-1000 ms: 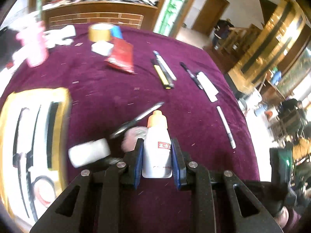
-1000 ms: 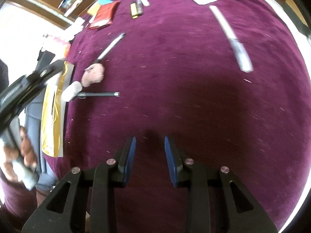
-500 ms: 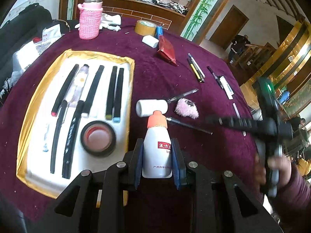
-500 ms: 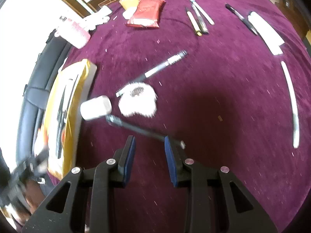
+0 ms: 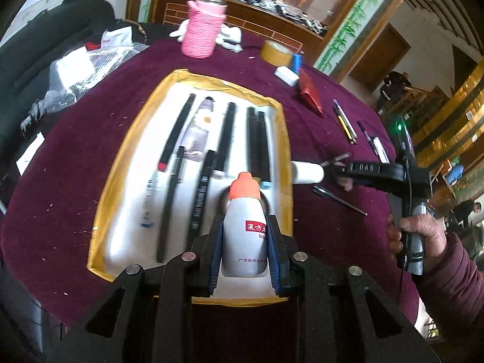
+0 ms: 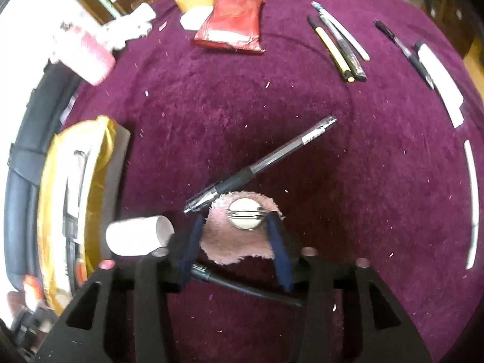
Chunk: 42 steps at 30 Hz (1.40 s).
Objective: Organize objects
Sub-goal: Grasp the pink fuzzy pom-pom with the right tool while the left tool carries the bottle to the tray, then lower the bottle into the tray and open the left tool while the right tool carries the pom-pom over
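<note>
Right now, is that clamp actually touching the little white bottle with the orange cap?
Touching. The left wrist view shows the left gripper shut on the white bottle, both blue pads pressed flat against its sides, no gap.

A tray (image 5: 193,75) of pens sits on the tabletop (image 5: 75,139). Right of it lie a roll (image 6: 137,236), a fuzzy brooch (image 6: 239,242) and a pen (image 6: 263,163); a cup (image 5: 201,31) stands behind.

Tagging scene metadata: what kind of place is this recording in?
Probably a large public hall or lobby, not a home kitchen. A round table in purple velvet cloth stands before a cluttered wooden counter, with gilded railings and other people behind. Stationery lies on the table.
</note>
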Tool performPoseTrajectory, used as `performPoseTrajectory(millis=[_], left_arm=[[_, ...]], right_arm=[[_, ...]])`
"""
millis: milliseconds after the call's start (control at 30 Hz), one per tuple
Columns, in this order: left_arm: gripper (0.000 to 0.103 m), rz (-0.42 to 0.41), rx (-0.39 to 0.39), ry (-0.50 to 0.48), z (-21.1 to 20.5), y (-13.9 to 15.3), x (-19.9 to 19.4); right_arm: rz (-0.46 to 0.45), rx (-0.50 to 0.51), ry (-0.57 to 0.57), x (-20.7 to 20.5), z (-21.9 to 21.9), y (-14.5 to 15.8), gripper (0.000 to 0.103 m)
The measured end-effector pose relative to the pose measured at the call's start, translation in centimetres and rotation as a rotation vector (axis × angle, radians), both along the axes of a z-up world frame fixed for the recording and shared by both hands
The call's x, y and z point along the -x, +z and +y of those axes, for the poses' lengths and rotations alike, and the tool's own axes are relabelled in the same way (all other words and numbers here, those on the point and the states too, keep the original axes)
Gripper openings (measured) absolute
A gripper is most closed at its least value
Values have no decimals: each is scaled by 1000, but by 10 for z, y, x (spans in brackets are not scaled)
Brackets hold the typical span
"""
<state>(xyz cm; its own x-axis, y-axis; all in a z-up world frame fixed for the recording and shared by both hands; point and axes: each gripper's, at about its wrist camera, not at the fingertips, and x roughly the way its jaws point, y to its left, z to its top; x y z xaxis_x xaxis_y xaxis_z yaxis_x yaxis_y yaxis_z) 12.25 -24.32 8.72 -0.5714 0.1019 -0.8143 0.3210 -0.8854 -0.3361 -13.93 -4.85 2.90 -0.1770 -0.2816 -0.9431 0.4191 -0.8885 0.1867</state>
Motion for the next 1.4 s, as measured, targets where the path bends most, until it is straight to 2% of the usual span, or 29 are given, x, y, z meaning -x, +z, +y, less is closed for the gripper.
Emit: performPoseTrajectory(millis=[67, 133, 200, 267, 400, 533, 667, 900, 1133, 1200, 1233, 1333, 1400], left_arm=[[23, -3, 8, 6, -6, 0, -1], [23, -8, 18, 14, -15, -1, -3], [23, -14, 23, 21, -24, -2, -5], [23, -20, 27, 22, -31, -4, -5], [23, -24, 31, 13, -47, -7, 3], [23, -31, 41, -11, -58, -12, 24], [23, -55, 97, -44, -67, -21, 54], [23, -113, 200, -93, -87, -43, 117], [23, -141, 254, -135, -91, -59, 143], [24, -147, 276, -154, -89, -59, 149], [29, -149, 271, -162, -89, -59, 151], [42, -138, 211, -175, -90, -56, 155], [46, -131, 194, -180, -89, -53, 154]], right_arm=[[6, -31, -10, 2, -3, -5, 55], [17, -14, -35, 3, 0, -5, 54], [25, -12, -60, 5, 4, -3, 36], [14, 18, -85, 6, 12, -2, 33], [18, 59, -135, 4, 26, 11, 32], [28, 111, -134, -11, 28, 33, 32], [38, 161, -116, -30, 20, 49, 32], [48, 192, -54, -67, -6, 61, 32], [57, 202, -24, -91, -27, 65, 32], [57, 199, -21, -94, -30, 65, 32], [55, 199, -22, -95, -31, 65, 32], [45, 202, -19, -96, -37, 63, 32], [40, 199, -3, -98, -44, 61, 32]])
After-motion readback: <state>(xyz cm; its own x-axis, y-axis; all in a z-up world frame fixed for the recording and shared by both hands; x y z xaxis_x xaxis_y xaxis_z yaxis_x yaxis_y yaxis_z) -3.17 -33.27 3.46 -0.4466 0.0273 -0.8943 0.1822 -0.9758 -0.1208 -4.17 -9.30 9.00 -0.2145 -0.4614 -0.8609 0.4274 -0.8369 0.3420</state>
